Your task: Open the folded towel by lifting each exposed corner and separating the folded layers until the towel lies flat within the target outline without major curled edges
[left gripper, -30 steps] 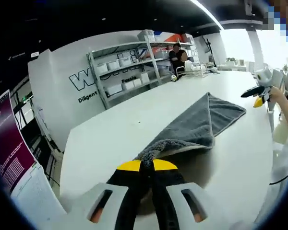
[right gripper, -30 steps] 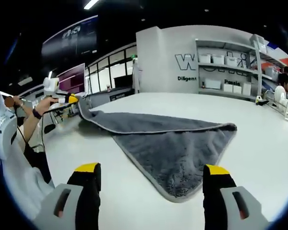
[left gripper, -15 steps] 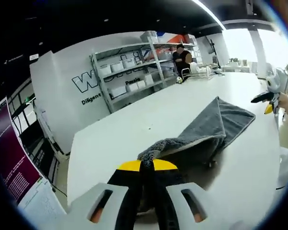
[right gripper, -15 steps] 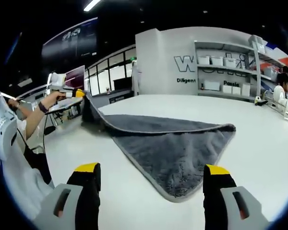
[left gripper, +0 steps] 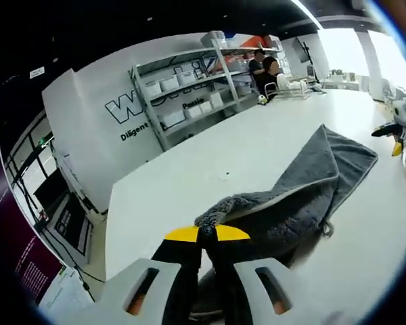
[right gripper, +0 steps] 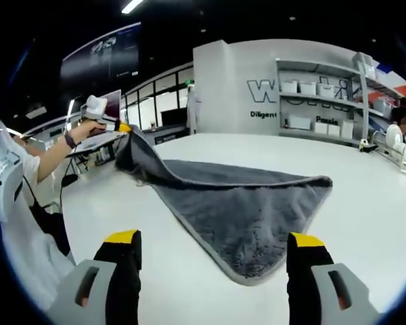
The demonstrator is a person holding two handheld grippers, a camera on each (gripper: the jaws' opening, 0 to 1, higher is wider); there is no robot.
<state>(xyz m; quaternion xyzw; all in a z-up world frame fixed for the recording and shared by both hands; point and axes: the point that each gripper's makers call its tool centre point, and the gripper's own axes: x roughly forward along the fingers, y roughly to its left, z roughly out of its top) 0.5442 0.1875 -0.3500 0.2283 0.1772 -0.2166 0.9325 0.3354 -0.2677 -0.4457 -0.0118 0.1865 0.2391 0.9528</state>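
Observation:
A grey towel [left gripper: 304, 186] lies folded on the white table [left gripper: 189, 183], its near corner lifted off the surface. My left gripper [left gripper: 206, 229] is shut on that corner, yellow tips pinching the fluffy edge. In the right gripper view the same towel [right gripper: 250, 210] spreads as a folded triangle in front of me, and the left gripper [right gripper: 119, 126], held by a hand, holds the far corner raised above the table. My right gripper [right gripper: 213, 238] is open and low over the table just short of the towel's near tip, holding nothing. It also appears as the right gripper [left gripper: 391, 131] beyond the towel.
Metal shelving [left gripper: 189, 81] with white bins stands against the lettered wall past the table's far end. A person [left gripper: 262, 68] and a dish rack [left gripper: 291, 87] are at the far corner. Screens [left gripper: 7, 223] stand off the table's left side.
The left gripper has raised the pinched corner higher, so the top layer lifts and drapes more steeply. The right gripper has stayed open and still.

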